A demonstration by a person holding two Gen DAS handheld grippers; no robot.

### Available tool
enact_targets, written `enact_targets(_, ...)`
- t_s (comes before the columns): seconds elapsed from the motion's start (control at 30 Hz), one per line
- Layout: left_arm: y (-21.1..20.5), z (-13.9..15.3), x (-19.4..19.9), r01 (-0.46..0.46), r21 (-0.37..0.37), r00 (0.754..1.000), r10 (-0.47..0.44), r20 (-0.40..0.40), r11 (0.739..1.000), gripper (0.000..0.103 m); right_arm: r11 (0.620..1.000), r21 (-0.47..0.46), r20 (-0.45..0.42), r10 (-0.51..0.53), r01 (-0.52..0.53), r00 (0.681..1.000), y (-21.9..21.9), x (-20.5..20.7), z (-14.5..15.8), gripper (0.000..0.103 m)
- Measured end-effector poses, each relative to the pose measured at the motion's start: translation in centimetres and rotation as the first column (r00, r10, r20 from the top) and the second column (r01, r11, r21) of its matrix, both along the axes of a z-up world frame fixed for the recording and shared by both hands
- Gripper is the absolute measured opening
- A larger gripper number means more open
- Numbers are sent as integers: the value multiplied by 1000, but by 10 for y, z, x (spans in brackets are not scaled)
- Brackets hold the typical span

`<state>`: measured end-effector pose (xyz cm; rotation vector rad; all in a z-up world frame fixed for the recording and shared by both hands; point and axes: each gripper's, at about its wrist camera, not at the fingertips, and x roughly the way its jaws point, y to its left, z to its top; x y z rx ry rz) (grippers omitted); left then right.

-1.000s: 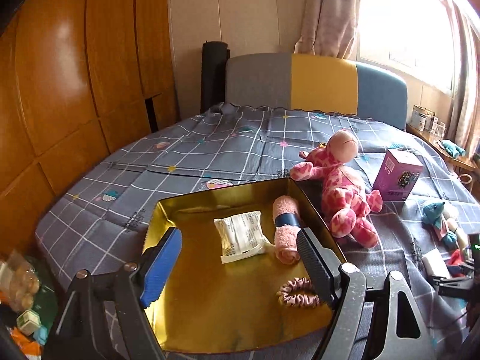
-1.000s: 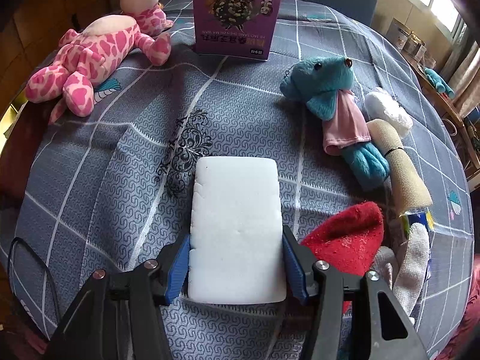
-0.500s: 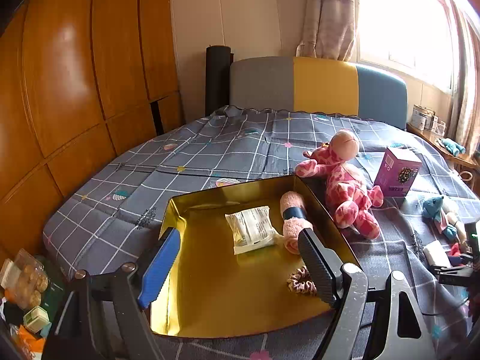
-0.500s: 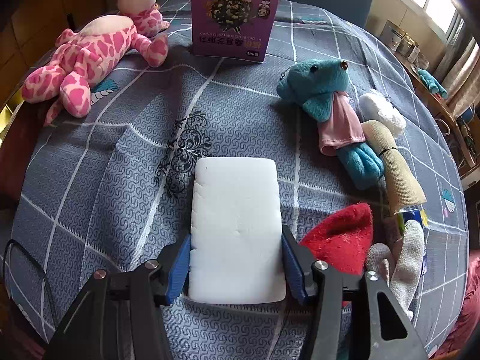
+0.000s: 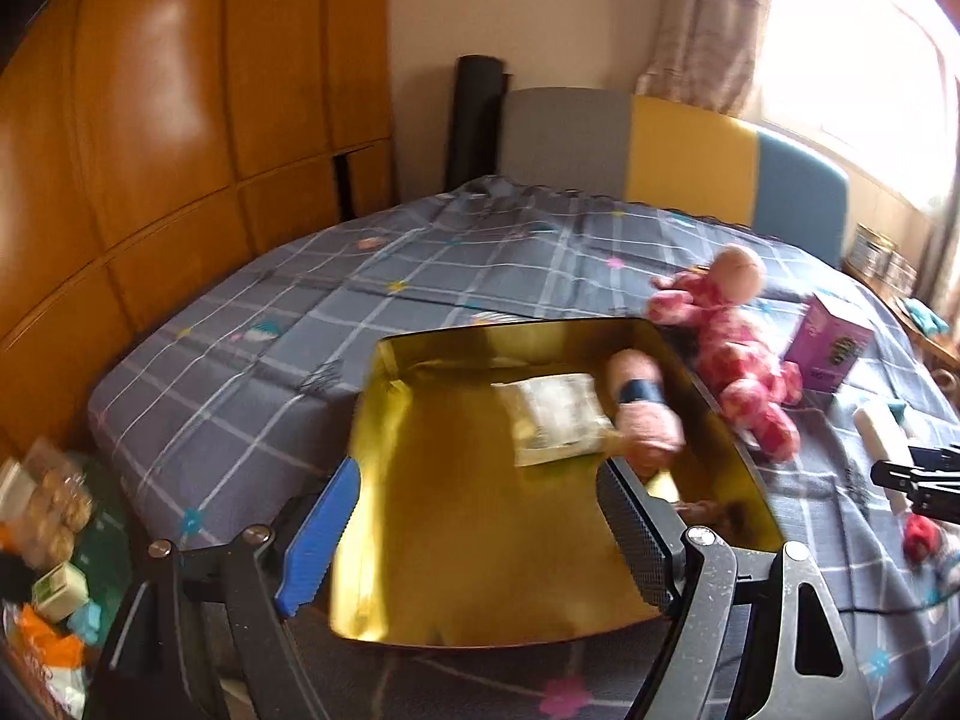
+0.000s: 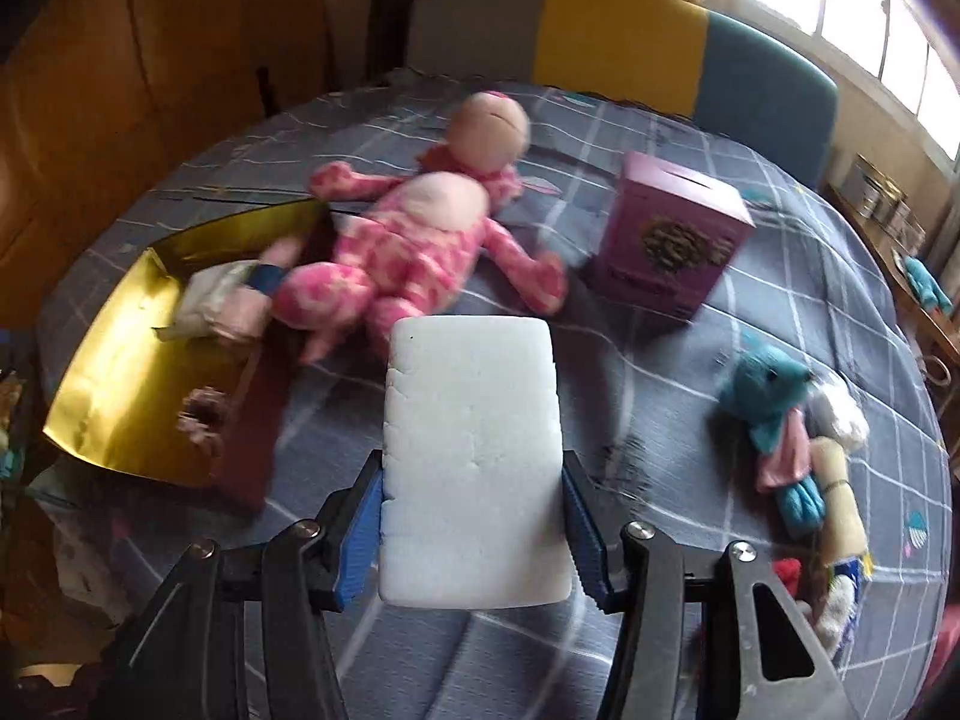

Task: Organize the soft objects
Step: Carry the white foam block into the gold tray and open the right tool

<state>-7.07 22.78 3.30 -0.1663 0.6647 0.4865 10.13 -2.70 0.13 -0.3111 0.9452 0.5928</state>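
Right wrist view — the right hand-held gripper (image 6: 474, 531) clamps a white sponge block (image 6: 471, 456) above the bed (image 6: 660, 396); left hand-held gripper (image 5: 474, 531) gapes wide, empty, over the gold tray (image 5: 480, 552).

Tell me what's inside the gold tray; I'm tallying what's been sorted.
Inside the gold tray lie a white packet, a rolled pink towel and a scrunchie. The left gripper's finger covers part of its floor.

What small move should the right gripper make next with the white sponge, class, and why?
Probably carry the white sponge left over the gold tray. The right gripper grips it clear of the cloth, and the tray already holds soft items yet has bare floor.
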Motion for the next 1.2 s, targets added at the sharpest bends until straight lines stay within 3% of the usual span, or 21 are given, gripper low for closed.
enact_targets(0.13, 24, -4, -14, -80, -10, 997, 80, -4, 997, 82, 987, 74, -28, 146, -143, 989, 64, -19, 9, 55)
enact_targets(0.3, 54, -6, -30, -167, -27, 986, 167, 4, 986, 82, 956, 62, -52, 291, -288, 955, 141, -46, -2, 55)
enact_targets(0.53, 80, -11, -40, -236, -42, 972, 236, -2, 971, 82, 938, -36, -95, 340, -345, 935, 211, -62, -49, 56)
enact_targets(0.73, 85, -20, -38, -240, -51, 971, 239, -24, 970, 82, 948, -81, -78, 301, -307, 950, 214, -63, -64, 58)
enact_targets(0.93, 87, -26, -35, -243, -56, 970, 241, -36, 968, 83, 963, -55, 72, 268, -264, 961, 195, -77, -33, 64)
enact_targets(1.2, 80, -26, -33, -235, -58, 972, 233, -38, 970, 83, 974, -23, 147, 227, -226, 963, 180, -92, -7, 64)
